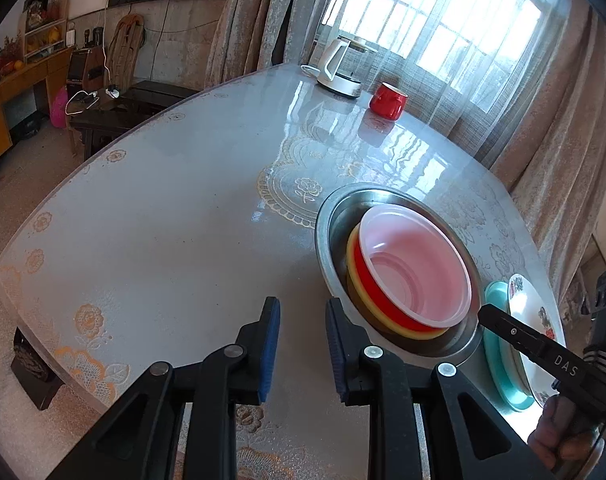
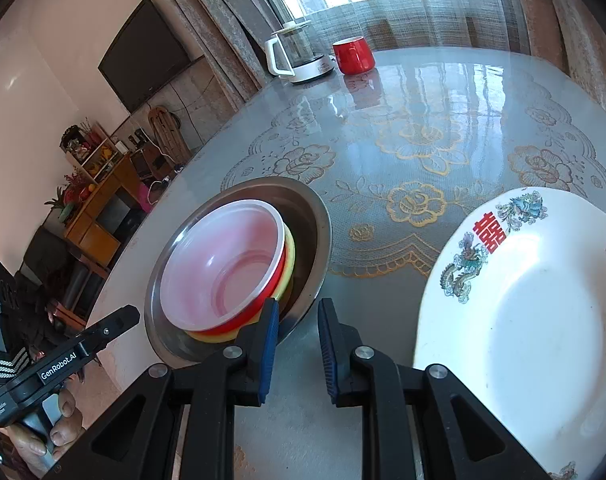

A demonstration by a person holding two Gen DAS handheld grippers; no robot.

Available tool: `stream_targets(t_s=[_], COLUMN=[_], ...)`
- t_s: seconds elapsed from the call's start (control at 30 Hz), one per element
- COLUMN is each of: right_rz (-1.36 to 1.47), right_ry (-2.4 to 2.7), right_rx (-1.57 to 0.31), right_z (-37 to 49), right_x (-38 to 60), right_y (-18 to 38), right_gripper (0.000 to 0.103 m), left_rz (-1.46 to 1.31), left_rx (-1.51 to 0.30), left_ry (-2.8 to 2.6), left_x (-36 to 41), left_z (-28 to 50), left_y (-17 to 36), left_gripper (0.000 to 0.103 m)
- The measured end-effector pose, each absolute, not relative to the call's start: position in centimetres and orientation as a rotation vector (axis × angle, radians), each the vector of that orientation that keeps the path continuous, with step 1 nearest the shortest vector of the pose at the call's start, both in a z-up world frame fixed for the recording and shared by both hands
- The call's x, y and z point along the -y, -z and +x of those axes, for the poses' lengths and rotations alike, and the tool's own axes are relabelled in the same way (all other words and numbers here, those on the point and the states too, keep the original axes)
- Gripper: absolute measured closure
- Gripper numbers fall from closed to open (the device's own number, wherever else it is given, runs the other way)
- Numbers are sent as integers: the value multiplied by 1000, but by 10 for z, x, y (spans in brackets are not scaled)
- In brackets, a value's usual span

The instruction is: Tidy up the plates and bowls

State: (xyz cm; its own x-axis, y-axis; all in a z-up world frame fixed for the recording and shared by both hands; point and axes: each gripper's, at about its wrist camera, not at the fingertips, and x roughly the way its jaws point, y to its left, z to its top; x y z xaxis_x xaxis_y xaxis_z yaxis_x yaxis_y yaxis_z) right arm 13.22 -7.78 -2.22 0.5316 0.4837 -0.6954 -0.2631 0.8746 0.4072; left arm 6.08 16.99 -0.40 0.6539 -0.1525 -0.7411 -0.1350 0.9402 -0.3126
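A steel bowl holds a nested stack: a yellow bowl, a red bowl and a clear pink bowl on top. The same steel bowl with the pink bowl shows in the right wrist view. A white plate with dragon pattern lies to the right; in the left wrist view it rests on a teal plate. My left gripper is open and empty, left of the steel bowl. My right gripper is open and empty, between the steel bowl and the white plate.
A white kettle and a red mug stand at the far side of the glass-topped table. Curtains and a window lie behind. Low furniture stands to the left beyond the table edge.
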Motion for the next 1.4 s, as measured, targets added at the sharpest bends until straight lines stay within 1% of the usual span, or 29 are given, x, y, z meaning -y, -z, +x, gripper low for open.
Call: stream_targets(t_s=[0.13,0.33,0.4,0.47,0.5,0.63,0.77,0.97,1.1,1.17,1.23,1.27,1.4], right_rz=[234,218,217,208,199,218,228,173,130,117,106,108,109], right_ry=[-472,-477,-487,-509,-510,-457,-498,-507,-479,-472,-457,-455,-448], right_rx=[-903,-892,-893,-895,-895,-836,-826,-856,-869,-868,-859,-858,-846], right_z=[128,126,125,125,125,124,127,139,145,147,148,149,150], right_x=[73,75,74,72,70,79,78,55,44,42,42,42,43], right_y=[22,22,22,23,23,14,5,12,15,15,16,16,13], right_gripper=[83,82,82,81,79,79,79,79,79,82,88,89,90], left_rz=[-372,-285,-299,-313,-305,-275,-249,-189,-169,-160,-157,-155,-138], left_rx=[-849,-827,-818,-814,-811,-789,-767,-723,-743,-752,-759,-763,-776], left_ry=[31,12,35,44,36,20,16,97,143,160,187,200,220], left_x=[-170,-155,-155,-156,-155,-155,-154,-143,-137,-134,-130,-128,-124], left_z=[59,57,57,57,58,56,56,62,75,82,87,90,99], left_y=[6,5,5,4,4,3,3,-8,-8,-6,-4,-2,3], left_gripper=[79,79,79,79,79,79,79,79,79,79,79,79,79])
